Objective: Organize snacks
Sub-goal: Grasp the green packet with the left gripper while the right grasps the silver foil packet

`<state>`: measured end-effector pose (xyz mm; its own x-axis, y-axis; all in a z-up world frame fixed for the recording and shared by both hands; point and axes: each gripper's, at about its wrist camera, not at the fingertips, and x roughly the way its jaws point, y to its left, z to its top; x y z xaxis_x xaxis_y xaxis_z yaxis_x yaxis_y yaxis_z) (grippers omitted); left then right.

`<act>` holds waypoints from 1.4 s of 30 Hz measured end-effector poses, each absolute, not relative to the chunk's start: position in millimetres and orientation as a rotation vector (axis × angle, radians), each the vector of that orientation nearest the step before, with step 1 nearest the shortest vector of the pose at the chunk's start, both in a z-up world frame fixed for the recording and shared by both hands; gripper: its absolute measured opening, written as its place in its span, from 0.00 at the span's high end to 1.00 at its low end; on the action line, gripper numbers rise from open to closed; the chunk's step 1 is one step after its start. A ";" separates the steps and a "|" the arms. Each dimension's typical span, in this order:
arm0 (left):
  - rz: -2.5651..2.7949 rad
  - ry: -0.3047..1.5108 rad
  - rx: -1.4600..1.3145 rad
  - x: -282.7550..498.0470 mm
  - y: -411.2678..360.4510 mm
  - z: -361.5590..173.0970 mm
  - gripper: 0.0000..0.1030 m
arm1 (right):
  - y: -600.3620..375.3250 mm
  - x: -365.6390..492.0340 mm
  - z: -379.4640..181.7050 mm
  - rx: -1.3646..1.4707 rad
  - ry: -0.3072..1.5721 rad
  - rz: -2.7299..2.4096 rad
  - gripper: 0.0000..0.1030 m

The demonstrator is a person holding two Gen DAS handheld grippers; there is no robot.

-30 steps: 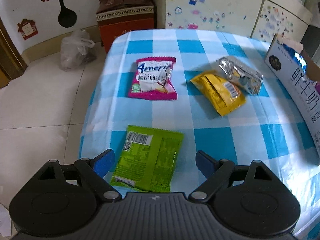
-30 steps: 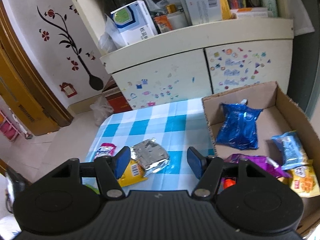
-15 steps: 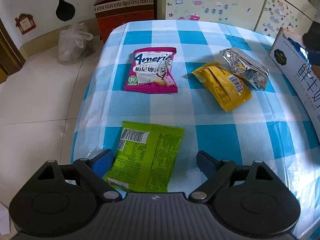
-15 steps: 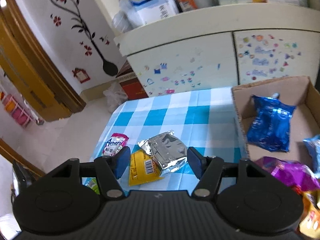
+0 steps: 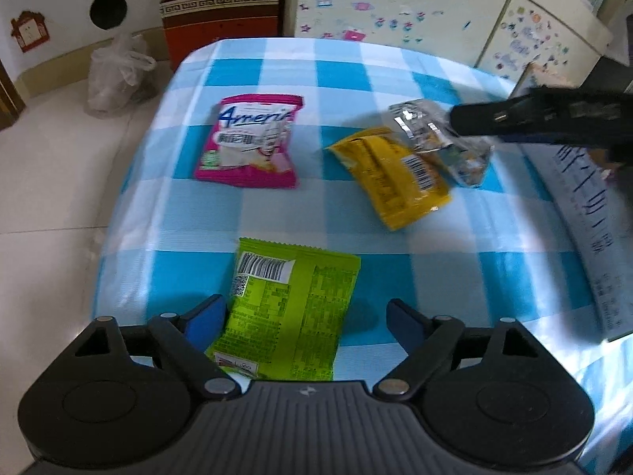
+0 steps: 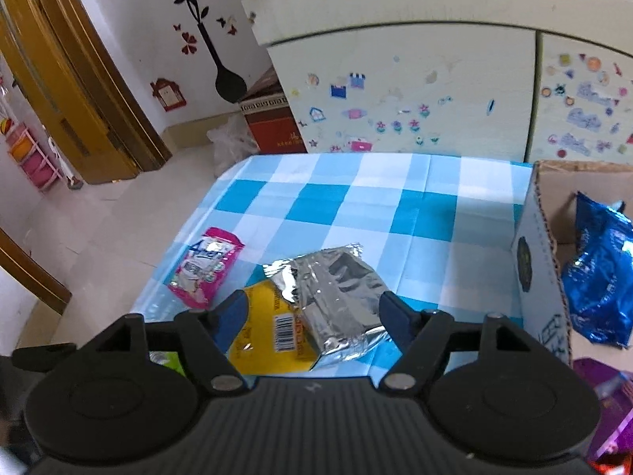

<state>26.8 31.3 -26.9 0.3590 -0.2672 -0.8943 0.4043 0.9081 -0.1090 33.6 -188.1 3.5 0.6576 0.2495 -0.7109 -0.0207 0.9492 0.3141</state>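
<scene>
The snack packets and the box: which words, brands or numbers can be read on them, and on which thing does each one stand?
"Ameri", cut off at the end: pink packet.
Large Chinese characters, blurred: side of the cardboard box.
Barcodes, digits too small: green packet, yellow packet.
Silver packet: no readable text.

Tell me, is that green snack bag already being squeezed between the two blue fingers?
No. The green snack bag lies flat on the checked tablecloth, and the left gripper is wide open, its right finger well clear of it.
</scene>
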 end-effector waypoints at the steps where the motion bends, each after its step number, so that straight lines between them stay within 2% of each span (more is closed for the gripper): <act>1: -0.435 1.121 0.137 26.6 29.9 -25.9 0.12 | -188.6 37.3 -0.1 0.287 0.850 0.154 0.27; 5: -0.448 1.100 0.164 24.1 24.4 -22.6 0.12 | -188.3 48.1 -10.8 0.272 0.867 0.144 0.27; 9: -0.451 1.107 0.213 22.1 20.4 -26.3 0.12 | -188.2 56.0 -15.2 0.278 0.854 0.158 0.20; 15: -0.408 1.118 0.231 26.3 24.4 -31.5 0.11 | -191.5 62.4 -16.8 0.283 0.833 0.130 0.20; 27: -0.386 1.145 0.202 29.6 27.1 -37.4 0.00 | -187.4 66.8 -32.9 0.271 0.885 0.155 0.20; 35: -0.382 1.139 0.200 28.3 26.9 -37.9 0.00 | -184.2 64.7 -33.4 0.236 0.896 0.131 0.40; 39: -0.385 1.137 0.203 28.0 26.5 -37.3 0.00 | -181.4 63.2 -31.8 0.242 0.899 0.128 0.41; 42: -0.401 1.119 0.207 26.1 23.9 -33.4 0.08 | -178.8 61.5 -30.4 0.240 0.903 0.127 0.41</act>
